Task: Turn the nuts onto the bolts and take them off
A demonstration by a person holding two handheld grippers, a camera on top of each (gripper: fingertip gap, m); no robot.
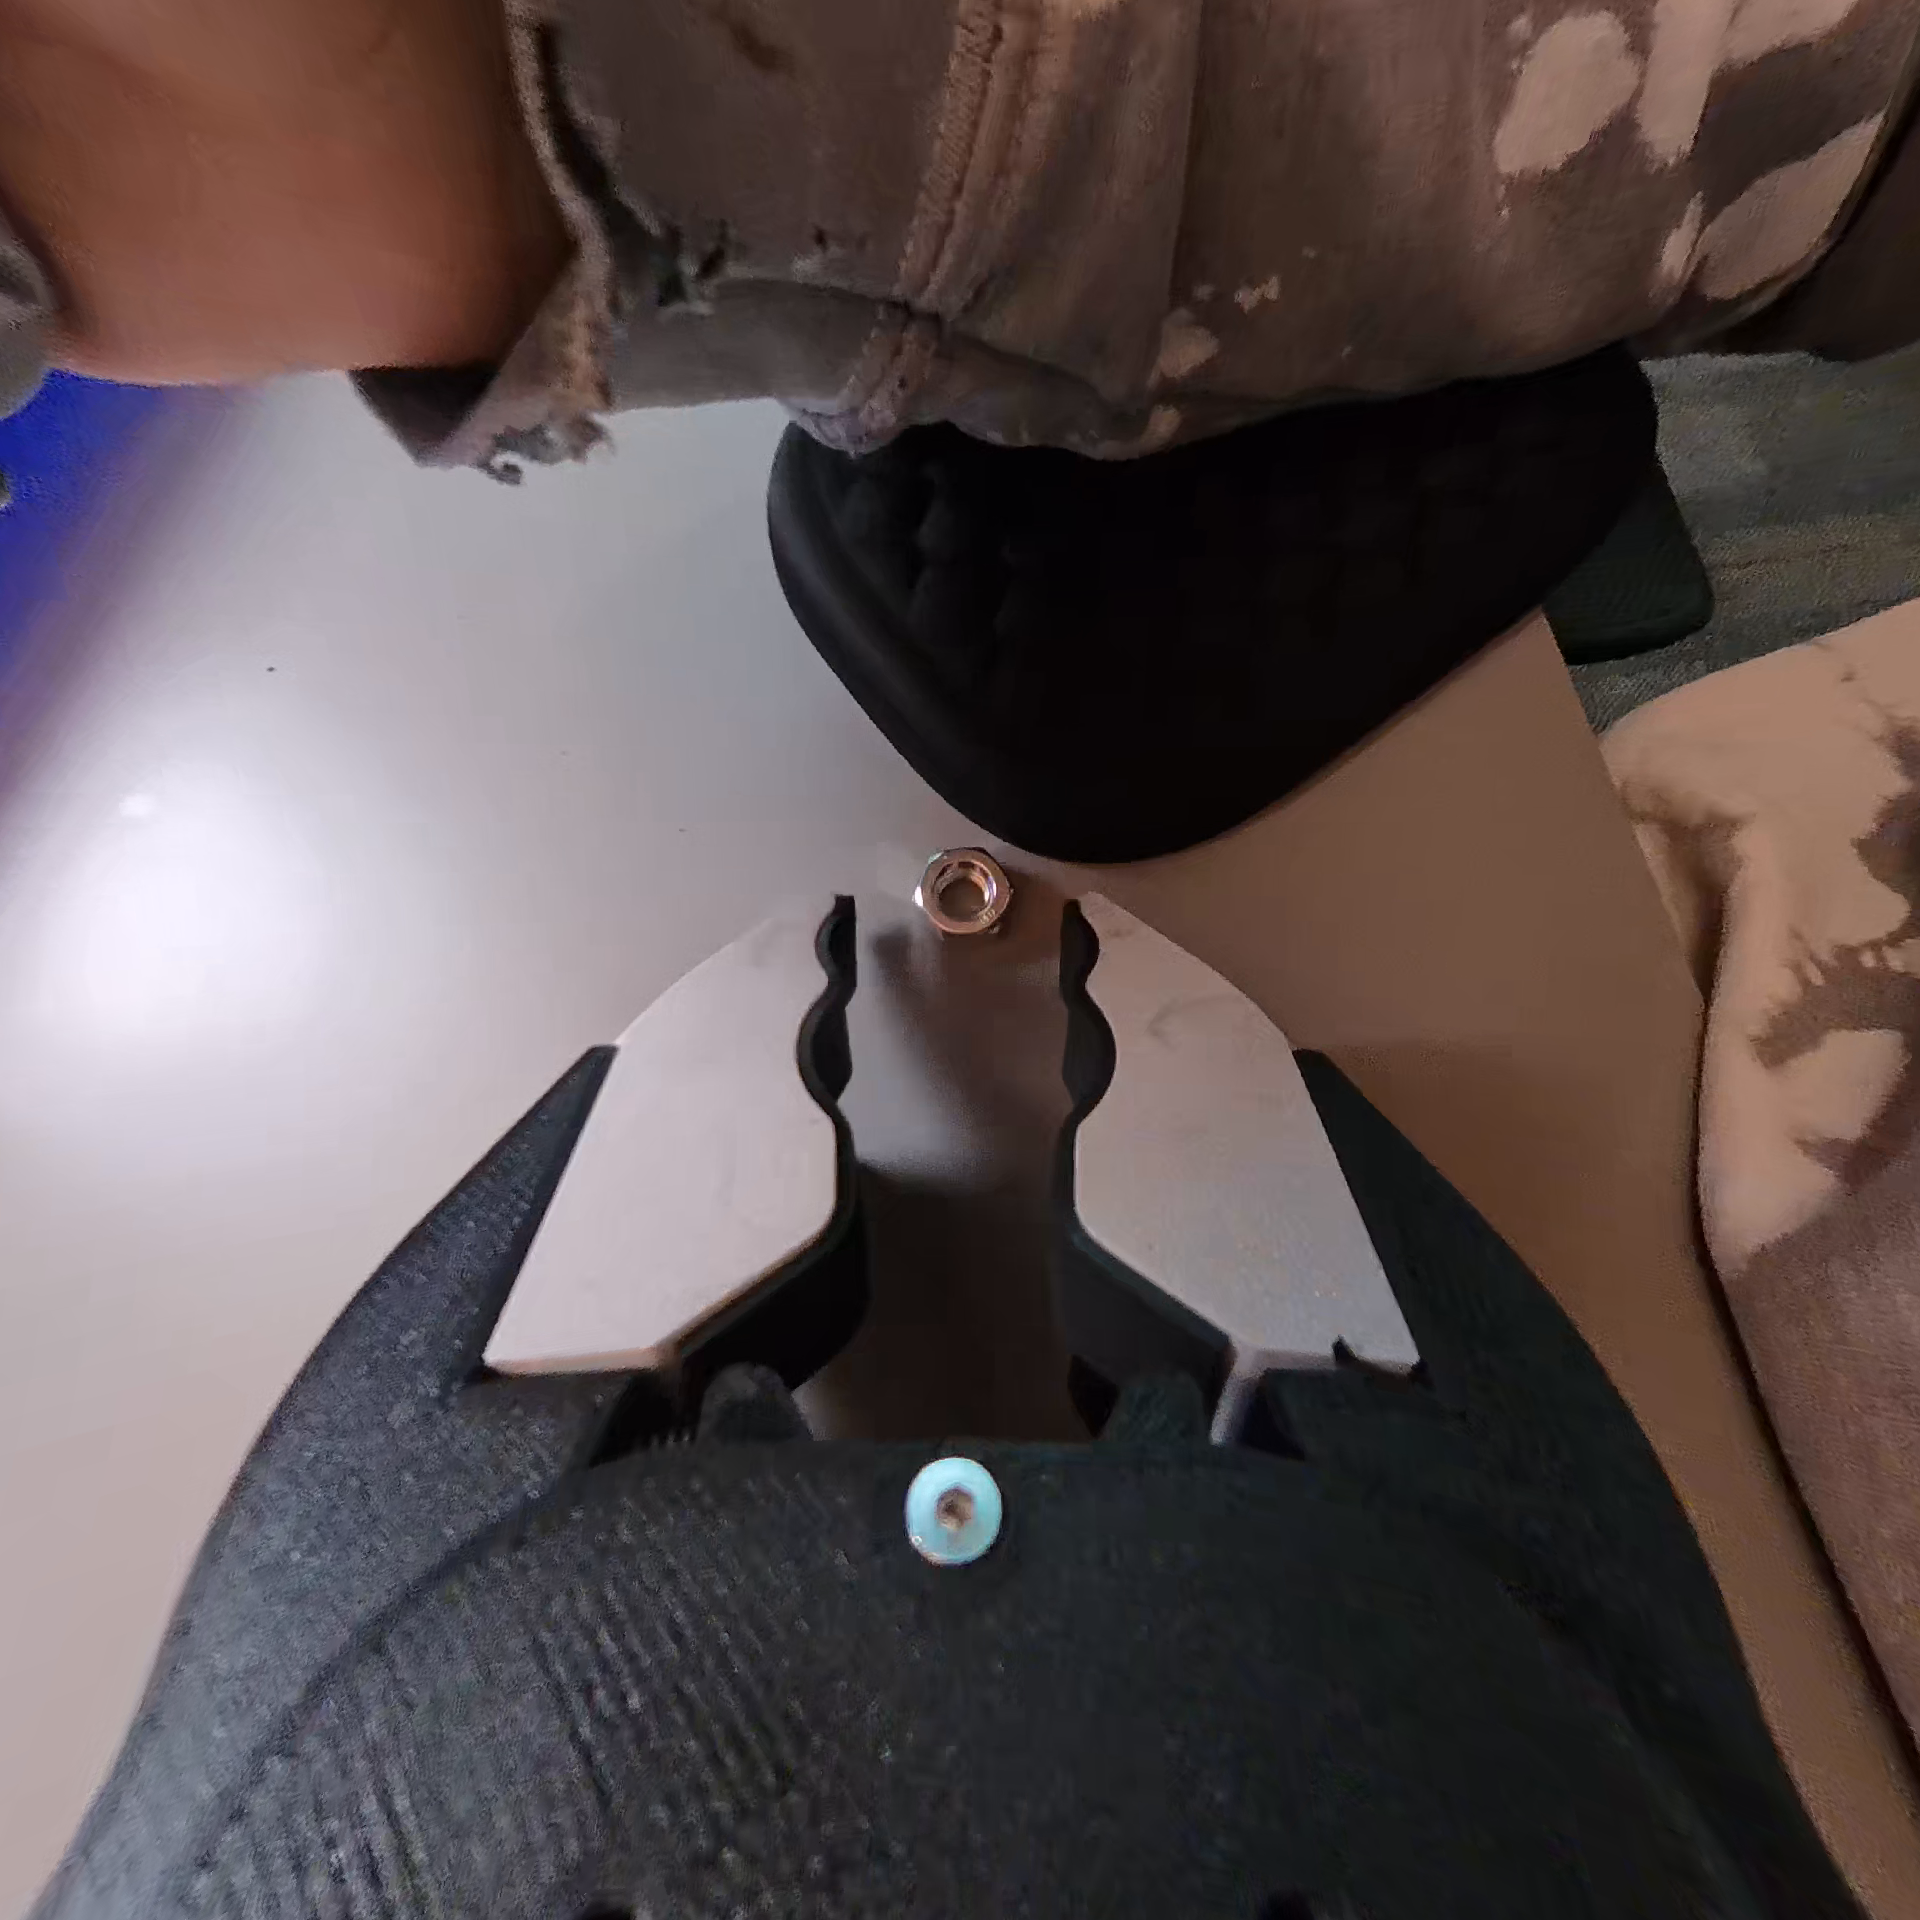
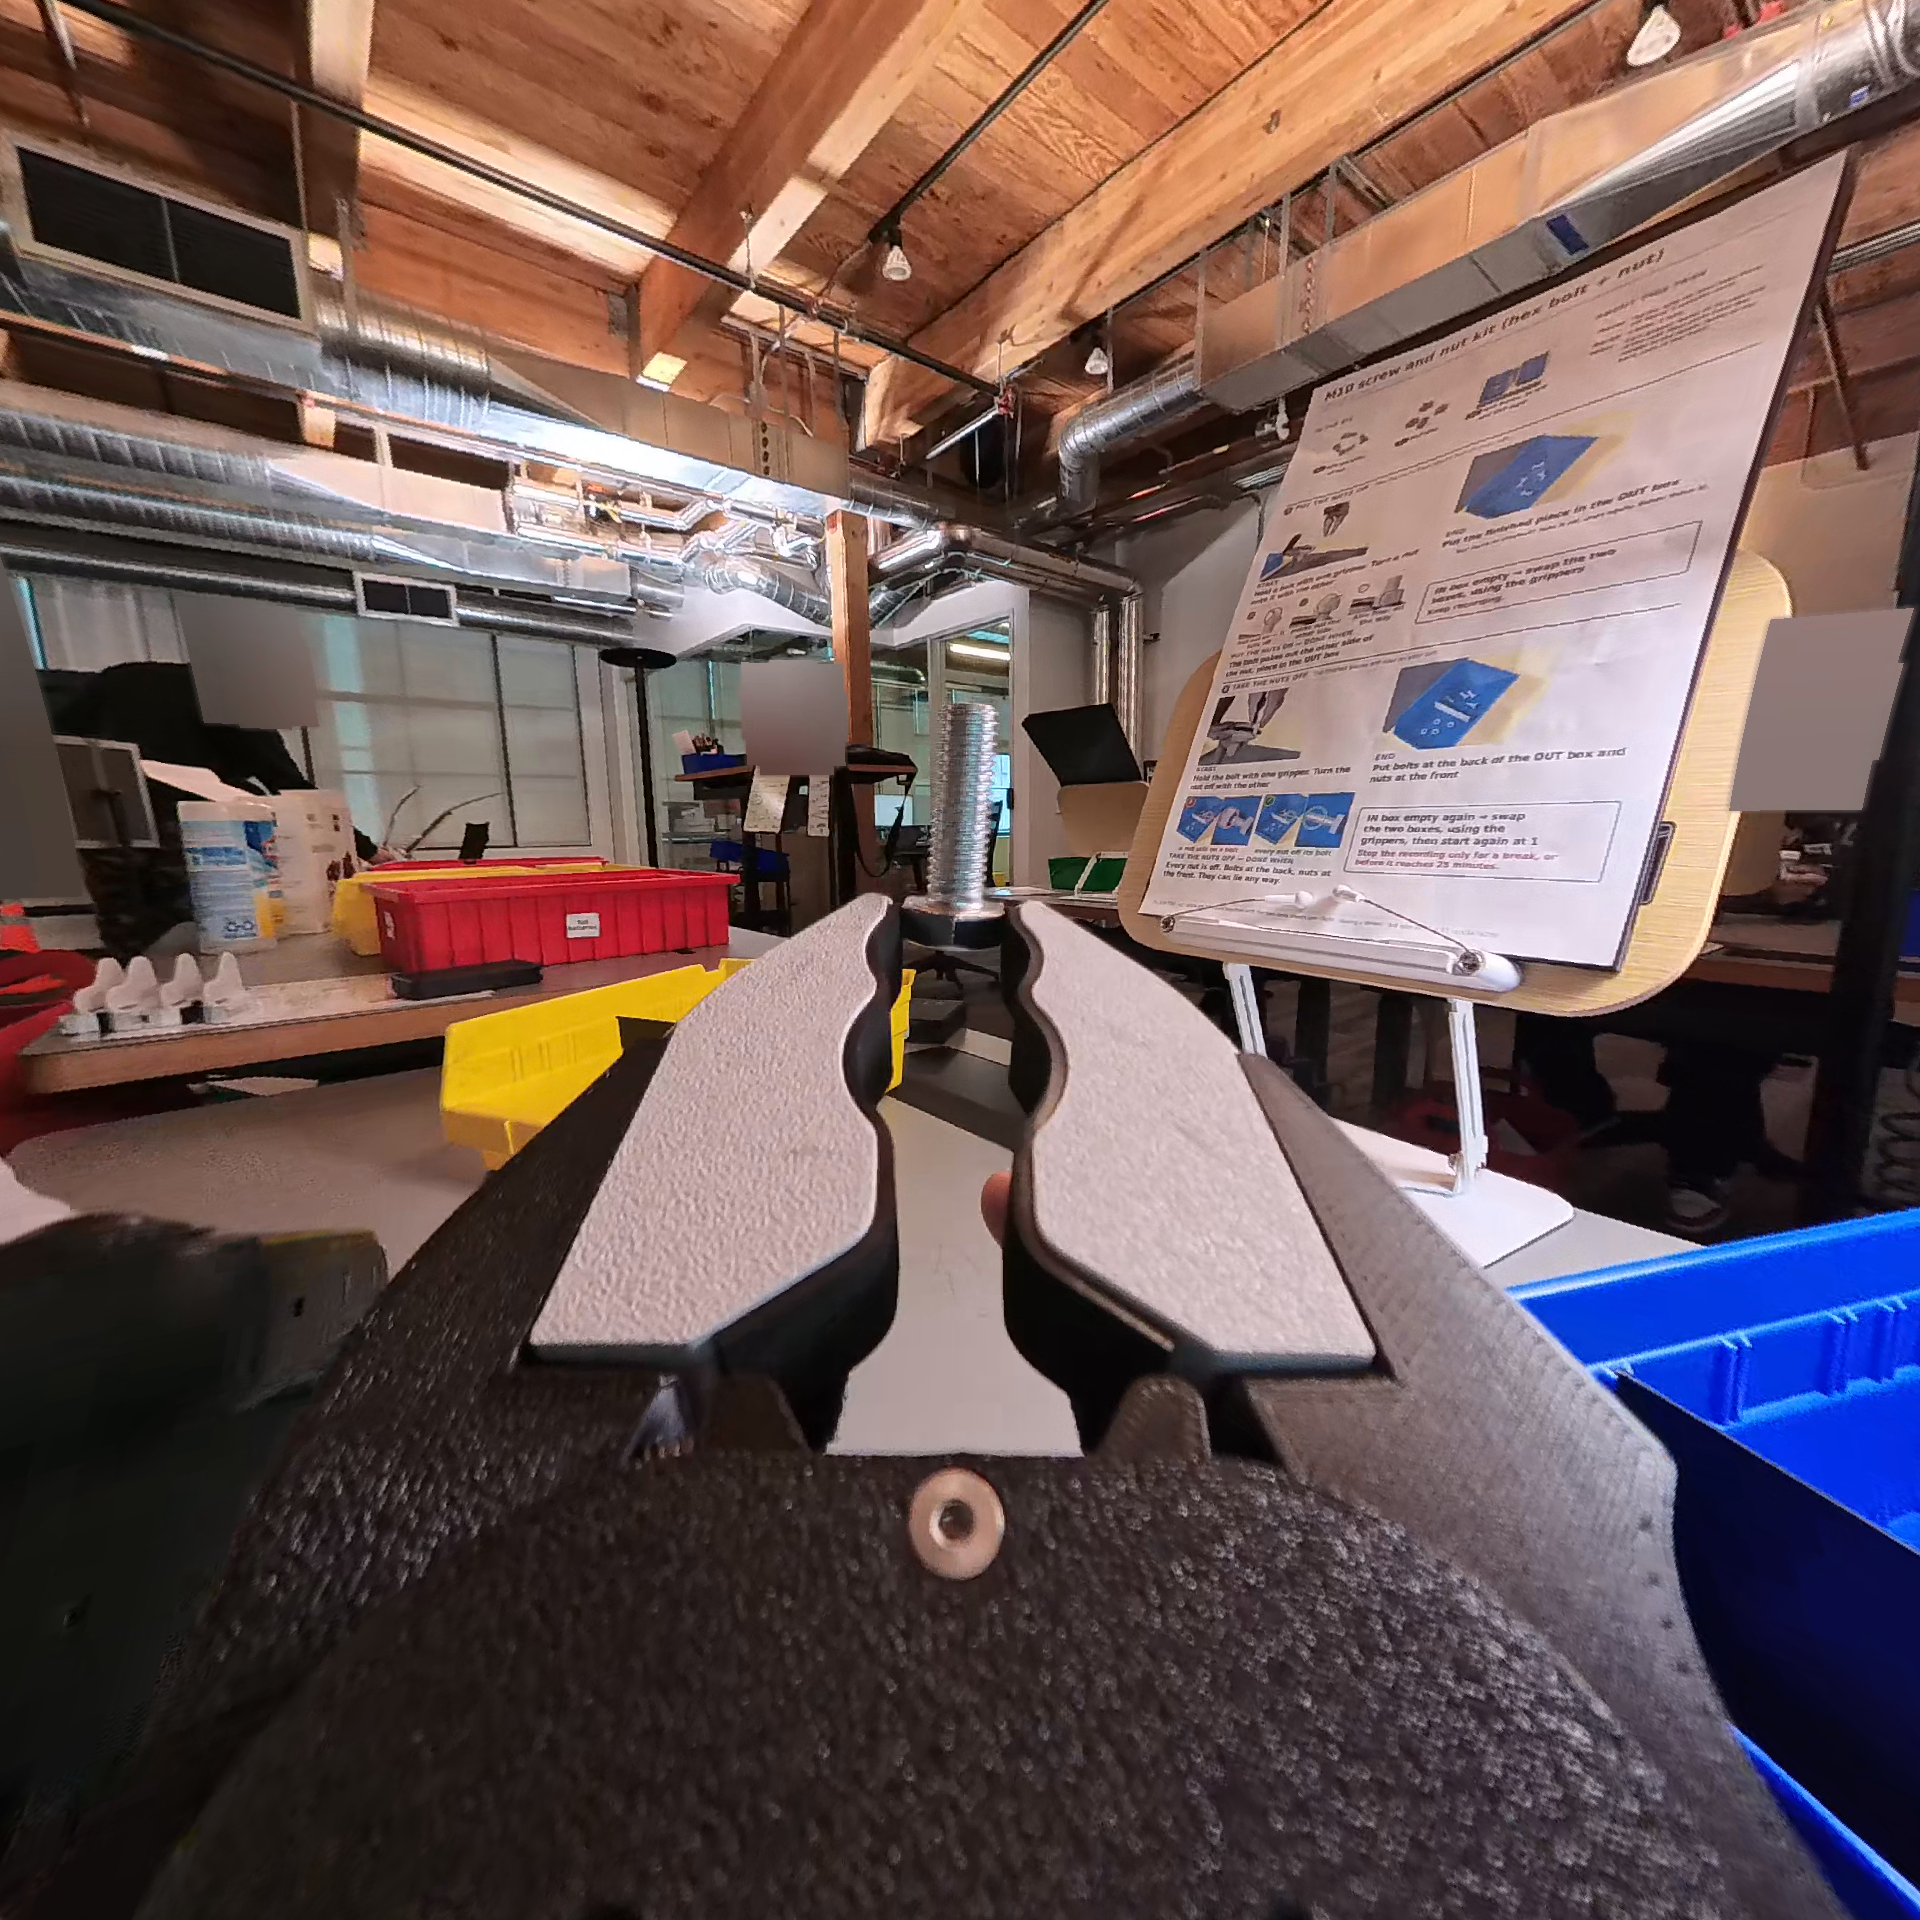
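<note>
In the left wrist view a silver hex nut [image 1: 958, 896] lies flat on the pale table [image 1: 364, 831], just beyond my left gripper's tips. My left gripper [image 1: 958, 920] is open and empty, its jaws spread wider than the nut. In the right wrist view my right gripper [image 2: 951, 920] is shut on the hex head of a silver bolt [image 2: 962, 800]. The bolt stands upright with its threaded shank pointing up and bare of any nut.
The table's near edge [image 1: 1621, 935] runs beside the nut, with a black chair seat [image 1: 1195, 644] and a person's trousers behind. A blue bin [image 2: 1766, 1434] is at the right, a yellow bin [image 2: 551, 1060] ahead left, an instruction sheet on a stand [image 2: 1475, 644] ahead right. Tip to tip, the grippers are about 25 cm apart.
</note>
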